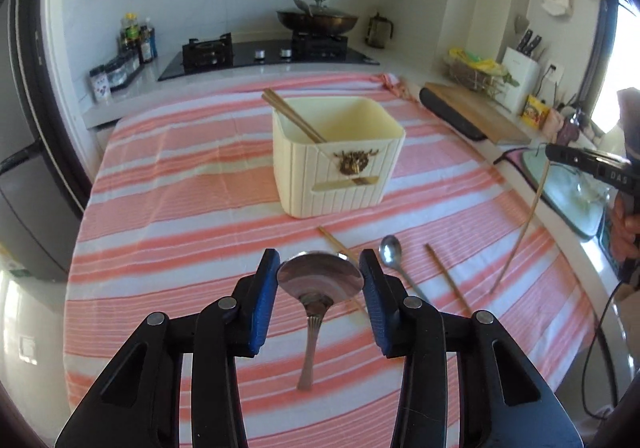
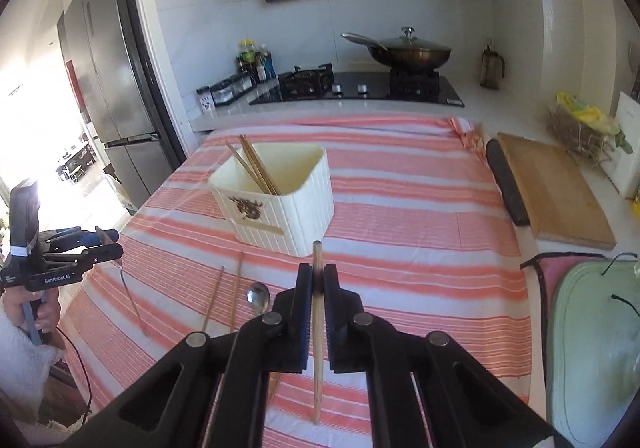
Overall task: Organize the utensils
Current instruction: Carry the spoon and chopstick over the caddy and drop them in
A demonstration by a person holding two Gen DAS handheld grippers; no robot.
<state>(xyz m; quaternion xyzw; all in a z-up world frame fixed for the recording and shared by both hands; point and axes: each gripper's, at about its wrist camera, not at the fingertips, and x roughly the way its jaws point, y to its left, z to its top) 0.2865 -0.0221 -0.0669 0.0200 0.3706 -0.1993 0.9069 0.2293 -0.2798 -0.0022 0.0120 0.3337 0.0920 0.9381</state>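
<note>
A cream utensil holder (image 1: 336,156) (image 2: 276,200) stands mid-table on the striped cloth with chopsticks (image 2: 256,168) leaning inside. My left gripper (image 1: 320,272) is shut on the bowl of a large metal spoon (image 1: 320,280), handle hanging down, above the cloth. My right gripper (image 2: 318,280) is shut on a wooden chopstick (image 2: 317,328), held above the cloth in front of the holder. A small spoon (image 1: 394,260) (image 2: 258,298) and loose chopsticks (image 1: 448,280) (image 2: 224,296) lie on the cloth.
The striped cloth (image 1: 180,208) covers the table. A cutting board (image 2: 556,192) and green tray (image 2: 592,348) lie at the right. The stove with a lidded pan (image 2: 408,52), jars (image 1: 120,64) and a knife block (image 1: 520,72) stand behind.
</note>
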